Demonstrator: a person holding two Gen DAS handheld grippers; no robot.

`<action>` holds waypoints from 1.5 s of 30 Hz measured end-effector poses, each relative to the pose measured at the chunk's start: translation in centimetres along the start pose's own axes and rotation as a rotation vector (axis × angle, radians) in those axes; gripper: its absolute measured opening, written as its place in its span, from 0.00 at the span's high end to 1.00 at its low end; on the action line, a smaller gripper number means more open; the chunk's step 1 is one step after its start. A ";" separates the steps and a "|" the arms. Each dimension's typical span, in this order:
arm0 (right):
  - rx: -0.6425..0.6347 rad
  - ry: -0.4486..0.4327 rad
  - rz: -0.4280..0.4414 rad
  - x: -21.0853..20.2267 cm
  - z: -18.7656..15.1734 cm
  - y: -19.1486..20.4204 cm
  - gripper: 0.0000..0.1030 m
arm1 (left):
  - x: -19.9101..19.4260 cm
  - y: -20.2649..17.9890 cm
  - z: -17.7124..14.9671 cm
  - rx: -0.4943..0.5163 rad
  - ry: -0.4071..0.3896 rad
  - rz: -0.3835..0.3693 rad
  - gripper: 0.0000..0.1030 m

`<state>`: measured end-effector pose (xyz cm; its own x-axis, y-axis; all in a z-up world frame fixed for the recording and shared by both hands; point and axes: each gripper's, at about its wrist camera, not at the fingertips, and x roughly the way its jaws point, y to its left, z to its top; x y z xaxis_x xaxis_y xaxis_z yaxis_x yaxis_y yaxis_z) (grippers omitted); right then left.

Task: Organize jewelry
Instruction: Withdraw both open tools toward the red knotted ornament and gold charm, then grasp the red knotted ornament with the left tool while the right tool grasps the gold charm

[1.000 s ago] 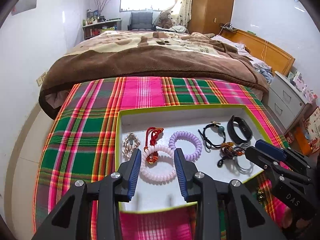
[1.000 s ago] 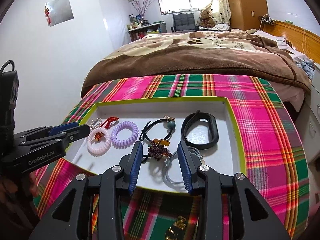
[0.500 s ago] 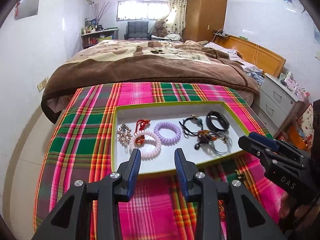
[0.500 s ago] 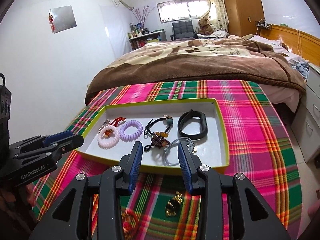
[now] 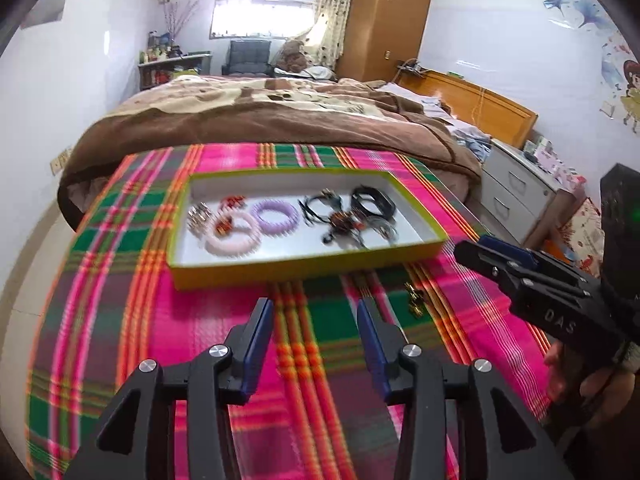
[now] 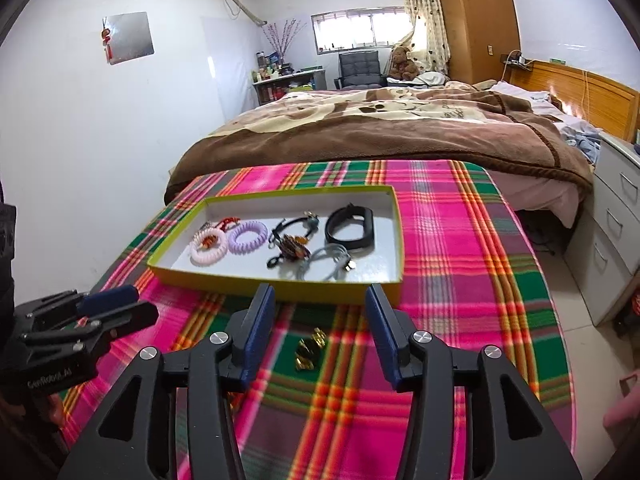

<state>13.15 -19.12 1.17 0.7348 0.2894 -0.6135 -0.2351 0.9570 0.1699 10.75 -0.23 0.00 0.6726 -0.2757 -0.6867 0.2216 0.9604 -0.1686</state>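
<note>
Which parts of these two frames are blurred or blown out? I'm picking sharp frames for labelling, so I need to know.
Left wrist view: the plaid cloth near the camera is smeared by motion blur, the jewelry in the tray is soft, and the window is overexposed. Right wrist view: the tray is sharper and the gold piece readable, but the nearest cloth is streaked; fisheye bends both.

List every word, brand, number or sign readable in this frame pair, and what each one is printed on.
"DAS": on the side of the right hand-held gripper, seen from the left wrist view.
"GenRobot.AI": on the side of the left hand-held gripper, seen from the right wrist view; slightly blurred.
Script on the brown blanket: too small to read.
Wall poster: no legible text.
Tray and its jewelry: no text.
</note>
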 end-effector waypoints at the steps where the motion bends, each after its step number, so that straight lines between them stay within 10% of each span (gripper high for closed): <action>1: 0.002 0.005 -0.004 -0.1 -0.3 -0.2 0.53 | 0.1 -0.2 -0.4 0.002 0.007 -0.007 0.58; 14: 0.010 0.002 -0.012 -1.7 -2.0 -1.3 0.51 | 2.4 -4.1 -3.5 0.063 0.089 -0.095 0.58; 30: 0.039 0.010 -0.014 -1.6 -2.6 -2.6 0.51 | 4.8 -6.0 -3.8 0.100 0.139 0.005 0.58; 45: 0.040 0.041 -0.050 -1.2 -2.8 -2.6 0.51 | 4.3 -5.1 -3.4 0.111 0.127 -0.010 0.81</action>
<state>11.15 -22.00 -0.70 0.7181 0.2405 -0.6531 -0.1724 0.9706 0.1679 10.12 -6.18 -4.53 0.5771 -0.2718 -0.7701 0.3093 0.9455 -0.1019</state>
